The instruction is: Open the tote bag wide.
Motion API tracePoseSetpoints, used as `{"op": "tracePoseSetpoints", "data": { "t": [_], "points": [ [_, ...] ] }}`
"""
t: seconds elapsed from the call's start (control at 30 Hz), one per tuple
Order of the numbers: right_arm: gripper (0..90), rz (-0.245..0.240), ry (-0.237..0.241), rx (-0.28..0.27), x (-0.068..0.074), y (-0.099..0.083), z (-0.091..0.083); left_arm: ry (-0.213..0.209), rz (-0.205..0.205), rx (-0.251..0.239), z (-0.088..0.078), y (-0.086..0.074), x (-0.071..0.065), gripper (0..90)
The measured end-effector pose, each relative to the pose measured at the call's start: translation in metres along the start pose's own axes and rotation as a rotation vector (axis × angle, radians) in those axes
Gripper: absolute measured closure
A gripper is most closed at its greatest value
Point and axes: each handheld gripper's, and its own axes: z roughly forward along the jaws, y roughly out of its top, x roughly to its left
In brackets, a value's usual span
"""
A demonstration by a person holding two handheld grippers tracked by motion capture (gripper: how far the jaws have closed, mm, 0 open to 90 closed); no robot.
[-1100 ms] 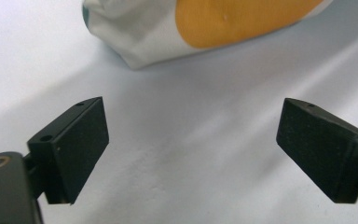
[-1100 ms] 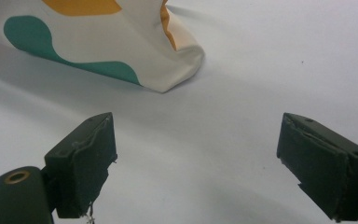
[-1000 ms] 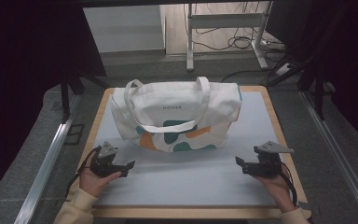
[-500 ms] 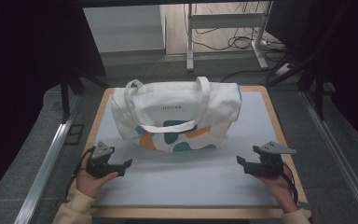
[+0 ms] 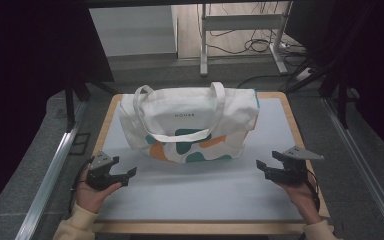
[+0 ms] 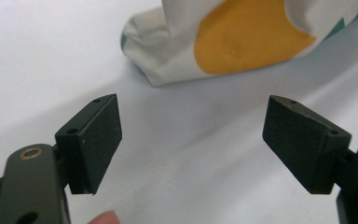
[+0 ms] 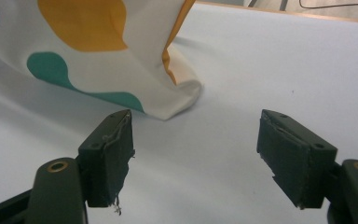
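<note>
Soft canvas tote bag (image 5: 190,125) lies mid-frame.
Both grippers, left gripper (image 5: 125,175) and right gripper (image 5: 263,167), gape empty, jaws just narrowing; limp cloth likely suits pinching bottom corners.

A white canvas tote bag (image 5: 190,125) with orange and teal blotches lies flat, handles looped, mid-table (image 5: 205,195), at the far half.

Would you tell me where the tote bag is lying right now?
In the high view, the tote bag lies on the far middle of the table mat, beyond both grippers.
</note>
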Motion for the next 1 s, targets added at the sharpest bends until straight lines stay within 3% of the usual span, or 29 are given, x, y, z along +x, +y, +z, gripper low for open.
{"op": "tracePoseSetpoints", "data": {
  "t": [0.43,0.7,0.8,1.0],
  "points": [
    [31.0,-0.052,0.008,-0.039,0.006,0.036,-0.002,0.008,-0.021,-0.102,-0.018,0.043,0.01,24.2],
    [32.6,-0.041,0.024,-0.061,0.003,0.057,0.0,-0.001,-0.014,-0.109,-0.016,0.065,0.013,27.8],
    [33.9,-0.054,0.032,-0.065,0.003,0.069,0.001,-0.007,0.006,-0.12,-0.016,0.077,0.014,28.3],
    [36.7,-0.066,0.039,-0.071,0.004,0.087,0.005,-0.012,0.009,-0.122,-0.011,0.088,0.019,29.6]
  ]
}}
